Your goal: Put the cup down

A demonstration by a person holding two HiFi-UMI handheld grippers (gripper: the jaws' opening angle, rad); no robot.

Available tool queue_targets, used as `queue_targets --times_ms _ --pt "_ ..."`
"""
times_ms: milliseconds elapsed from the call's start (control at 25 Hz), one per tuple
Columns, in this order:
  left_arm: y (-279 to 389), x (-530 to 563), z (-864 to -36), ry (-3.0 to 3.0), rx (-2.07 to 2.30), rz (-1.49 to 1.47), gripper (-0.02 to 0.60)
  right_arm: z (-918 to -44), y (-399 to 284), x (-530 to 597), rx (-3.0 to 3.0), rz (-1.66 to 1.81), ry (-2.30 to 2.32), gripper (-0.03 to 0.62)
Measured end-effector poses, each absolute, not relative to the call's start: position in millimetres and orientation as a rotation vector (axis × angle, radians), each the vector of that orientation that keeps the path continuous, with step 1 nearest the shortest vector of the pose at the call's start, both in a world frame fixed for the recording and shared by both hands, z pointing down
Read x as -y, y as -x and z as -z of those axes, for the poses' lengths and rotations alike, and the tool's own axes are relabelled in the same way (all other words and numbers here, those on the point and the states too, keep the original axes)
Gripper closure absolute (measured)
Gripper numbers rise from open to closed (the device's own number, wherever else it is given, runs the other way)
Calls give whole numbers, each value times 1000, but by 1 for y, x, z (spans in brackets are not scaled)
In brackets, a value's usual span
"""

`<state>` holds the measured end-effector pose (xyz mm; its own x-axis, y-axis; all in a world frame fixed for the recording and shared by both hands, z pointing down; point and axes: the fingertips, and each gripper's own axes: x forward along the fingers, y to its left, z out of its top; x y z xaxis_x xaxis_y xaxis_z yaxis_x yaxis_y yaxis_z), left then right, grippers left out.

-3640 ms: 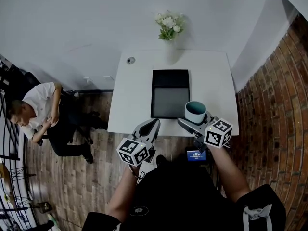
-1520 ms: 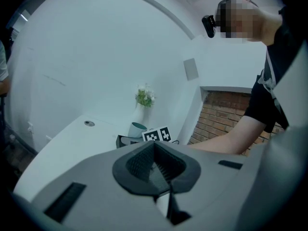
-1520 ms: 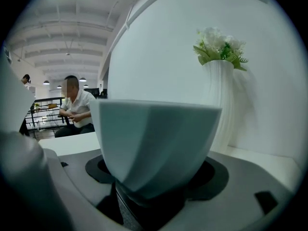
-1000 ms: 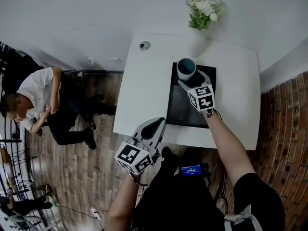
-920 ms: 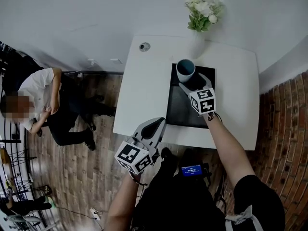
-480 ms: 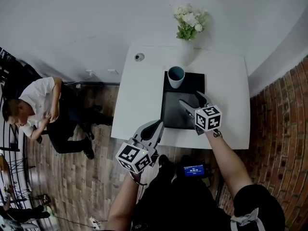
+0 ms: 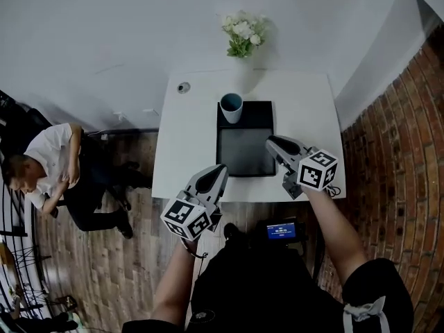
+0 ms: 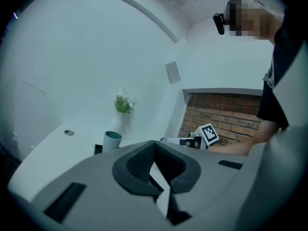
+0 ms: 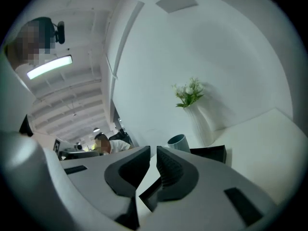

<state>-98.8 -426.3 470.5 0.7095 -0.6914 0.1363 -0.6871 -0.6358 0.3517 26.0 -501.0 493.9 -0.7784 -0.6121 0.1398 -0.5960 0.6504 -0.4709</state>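
The cup (image 7: 231, 107) stands upright on the black tray's (image 7: 244, 151) far left corner. The right gripper (image 7: 272, 141) hangs above the tray's right edge. Its own view shows jaws just closing, a thin slit left, nothing between. The left gripper (image 7: 219, 170), at the table's (image 7: 187, 137) near edge, is closed and empty

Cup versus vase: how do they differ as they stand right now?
The cup is teal and short, at the far left corner of the black tray; the vase is white and taller, on the bare table behind it. The vase holds flowers; the cup holds none. Both stand upright.
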Motion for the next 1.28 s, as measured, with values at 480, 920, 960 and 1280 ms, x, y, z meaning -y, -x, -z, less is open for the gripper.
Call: queue_targets --times_ms 480,920,960,1280 --pt "78 405 -449 -2619 1007 26 574 -438 -62 437 -2737 701 915 582" --pt "87 380 -462 -2545 1003 56 574 -453 -47 401 -2792 672 948 582" --pt "88 380 -462 -2541 1007 59 574 -454 -47 401 -2797 670 956 582" --pt "95 382 -462 -2531 1031 68 574 -464 -38 404 -2933 511 1091 582"
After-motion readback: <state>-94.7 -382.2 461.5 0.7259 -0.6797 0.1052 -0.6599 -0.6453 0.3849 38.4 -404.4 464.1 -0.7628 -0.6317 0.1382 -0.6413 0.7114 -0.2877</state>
